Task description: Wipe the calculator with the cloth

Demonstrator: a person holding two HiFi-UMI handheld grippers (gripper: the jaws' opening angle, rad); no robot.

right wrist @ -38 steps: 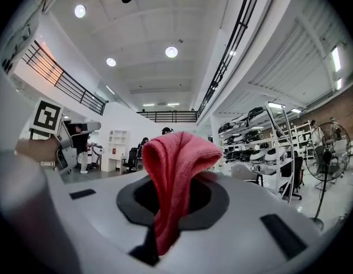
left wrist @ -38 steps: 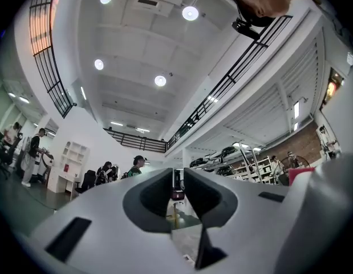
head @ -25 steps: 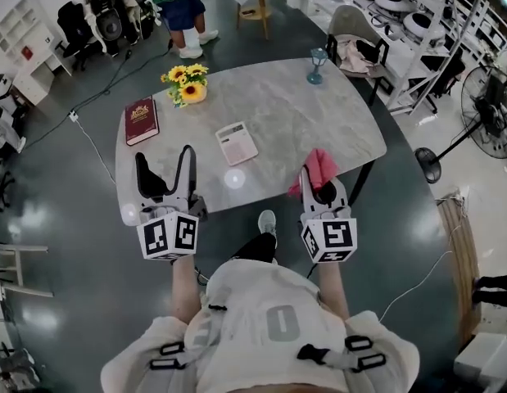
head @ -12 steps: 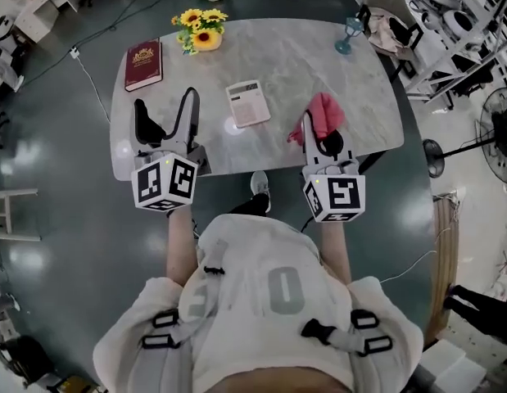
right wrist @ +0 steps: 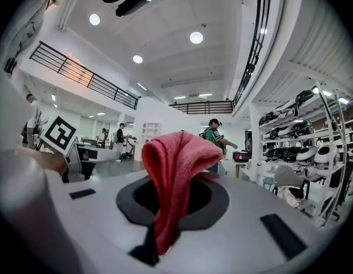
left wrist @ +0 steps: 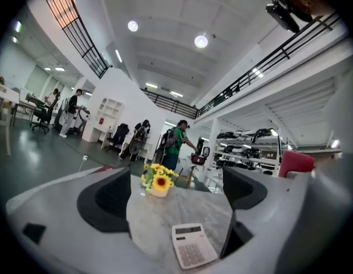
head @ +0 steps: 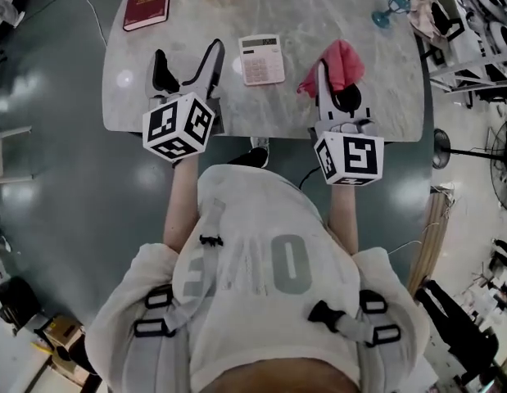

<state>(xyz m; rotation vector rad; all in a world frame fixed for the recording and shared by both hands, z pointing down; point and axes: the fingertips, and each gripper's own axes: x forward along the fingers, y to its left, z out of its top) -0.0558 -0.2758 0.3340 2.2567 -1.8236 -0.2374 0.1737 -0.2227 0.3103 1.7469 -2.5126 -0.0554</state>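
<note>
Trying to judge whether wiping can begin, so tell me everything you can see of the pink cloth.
The cloth is pinkish red, soft and terry-like, bunched into a thick fold. The right gripper is shut on its lower part, and the rest rises past the jaw tips in a rounded hump. It is over the marble-look table, right of the calculator and apart from it. Whether it touches the tabletop cannot be told.

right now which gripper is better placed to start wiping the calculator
Right. The right gripper is shut on the pink cloth, just right of the calculator. The left gripper is open and empty.
</note>
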